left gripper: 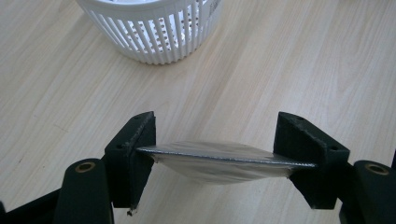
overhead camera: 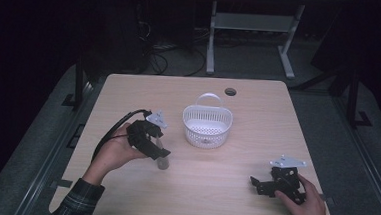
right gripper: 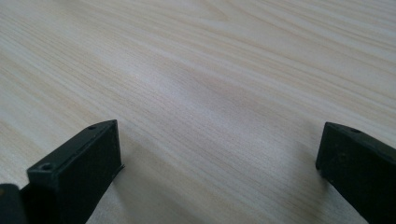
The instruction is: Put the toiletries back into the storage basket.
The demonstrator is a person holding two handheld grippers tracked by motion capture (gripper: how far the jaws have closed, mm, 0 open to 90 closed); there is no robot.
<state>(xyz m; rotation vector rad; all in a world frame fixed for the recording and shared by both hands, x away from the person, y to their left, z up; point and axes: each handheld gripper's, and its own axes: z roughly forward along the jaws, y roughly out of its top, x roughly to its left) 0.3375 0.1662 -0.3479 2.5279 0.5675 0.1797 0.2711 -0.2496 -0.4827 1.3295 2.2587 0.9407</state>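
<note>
Clear crinkly plastic pouch (left gripper: 219, 161) pinched widthwise in left tool (overhead camera: 152, 144); white slatted basket (overhead camera: 207, 126) at two o'clock; right tool (overhead camera: 266, 186) spread.

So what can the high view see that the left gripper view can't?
The high view alone has both hands, the right gripper resting open near the table's right front corner, the basket's handle, and the floor beyond. The left gripper view alone has the close-up: a clear, flat object pinched edge-on between the black jaws. Both share the white basket, the wooden table and the left gripper.
</note>
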